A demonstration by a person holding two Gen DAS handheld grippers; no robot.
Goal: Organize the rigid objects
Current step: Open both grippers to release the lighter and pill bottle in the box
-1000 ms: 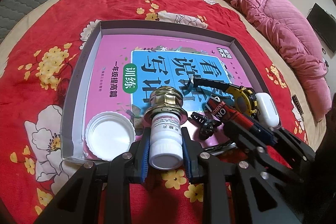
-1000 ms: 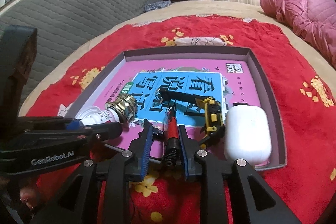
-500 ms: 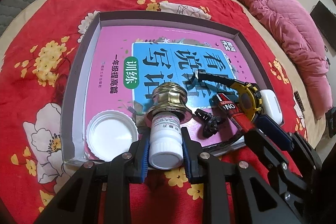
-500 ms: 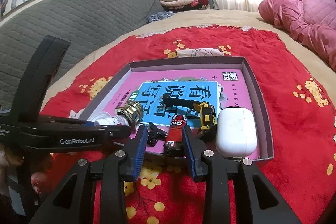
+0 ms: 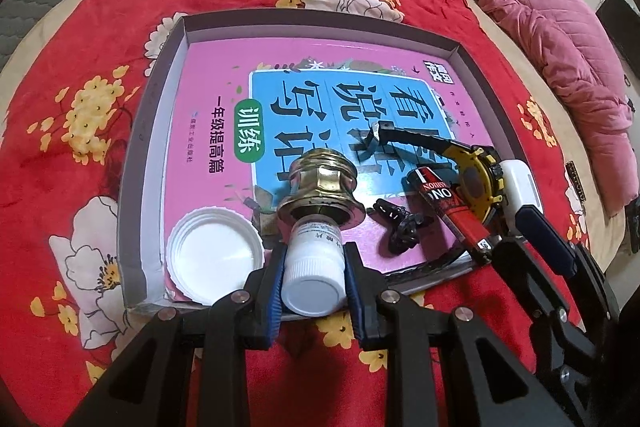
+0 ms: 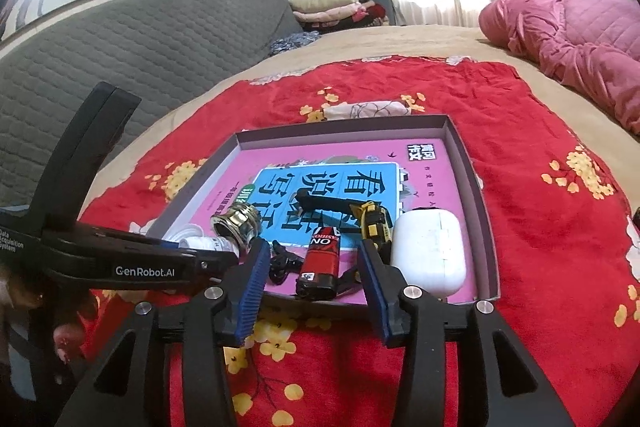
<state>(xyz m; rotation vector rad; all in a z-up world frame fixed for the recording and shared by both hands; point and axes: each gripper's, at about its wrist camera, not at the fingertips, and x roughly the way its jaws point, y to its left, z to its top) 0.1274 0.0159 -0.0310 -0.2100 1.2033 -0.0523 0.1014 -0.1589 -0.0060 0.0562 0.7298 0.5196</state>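
My left gripper point(image 5: 314, 261) is shut on a white pill bottle point(image 5: 314, 277) at the near edge of a shallow grey box point(image 5: 320, 21); the bottle's far end is stuck in a brass fitting point(image 5: 322, 187). My right gripper point(image 6: 312, 279) is open, just in front of the box's near edge. A red and black lighter point(image 6: 320, 265) lies in the box in line with the gap between its fingers. Beside the lighter lie a yellow and black watch point(image 6: 374, 223), a white earbud case point(image 6: 430, 251) and a small black clip point(image 6: 282, 261). A white lid point(image 5: 216, 259) lies at the box's near left.
A pink and blue book point(image 5: 320, 115) lines the box bottom. The box rests on a red flowered cloth point(image 5: 100, 67) on a bed. A pink quilt point(image 6: 580, 39) lies at the far right, a grey headboard point(image 6: 120, 39) at the left.
My right gripper has opened, let go of the lighter and drawn back and up; the lighter now lies in the box. My left gripper still holds the pill bottle and has risen a little.
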